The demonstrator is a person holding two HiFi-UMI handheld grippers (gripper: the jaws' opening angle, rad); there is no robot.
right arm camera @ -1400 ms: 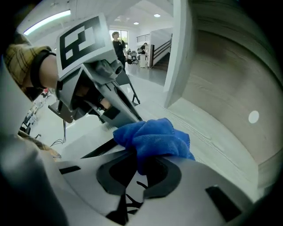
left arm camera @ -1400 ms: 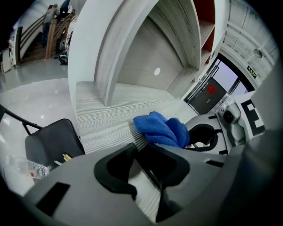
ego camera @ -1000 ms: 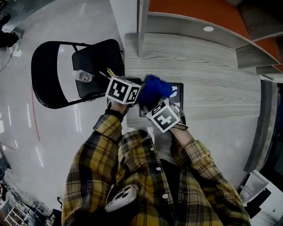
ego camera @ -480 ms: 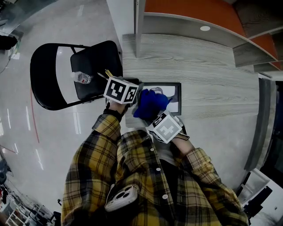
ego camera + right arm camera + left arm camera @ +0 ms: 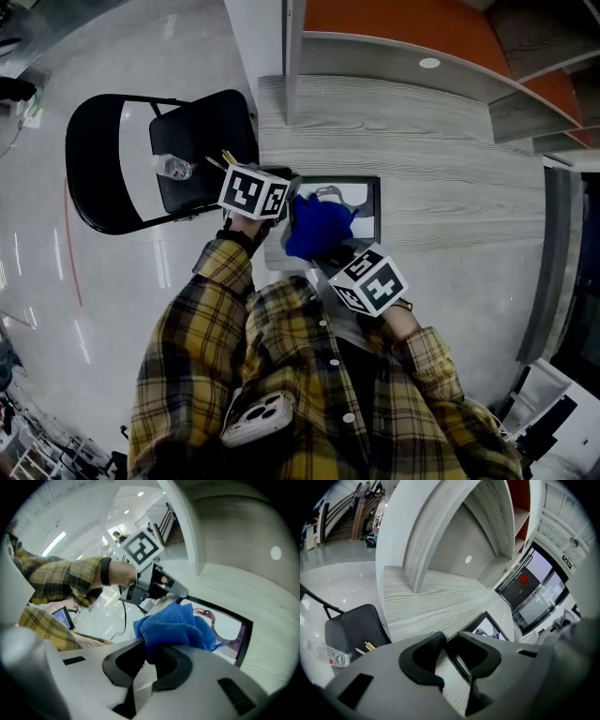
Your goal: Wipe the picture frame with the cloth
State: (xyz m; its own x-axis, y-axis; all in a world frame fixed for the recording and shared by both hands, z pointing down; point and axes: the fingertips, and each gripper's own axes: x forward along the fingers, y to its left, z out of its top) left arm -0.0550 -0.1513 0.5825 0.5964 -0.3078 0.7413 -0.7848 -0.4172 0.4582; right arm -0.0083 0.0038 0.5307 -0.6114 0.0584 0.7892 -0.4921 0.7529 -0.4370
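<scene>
**A:** So where are we at with the wiping?

**B:** We're mid-job, I'd say. We're pinching the blue cloth in the right gripper, jaws clamped on its bunched end, and it's sitting on the left part of the picture frame. The frame is lying flat on the grey wood-grain desk, right in front of us.

**A:** And the left gripper?

**B:** It's closed down narrow on the frame's near left edge. The dark border is running right between the jaws, so we're steadying the frame while we're wiping.

**A:** How much is left?

**B:** Hard to call. The right side of the glass and the far border are showing uncovered, and we're seeing nothing that tells clean from dirty. We're guessing that side is left, plus the edge under the left jaws.
</scene>
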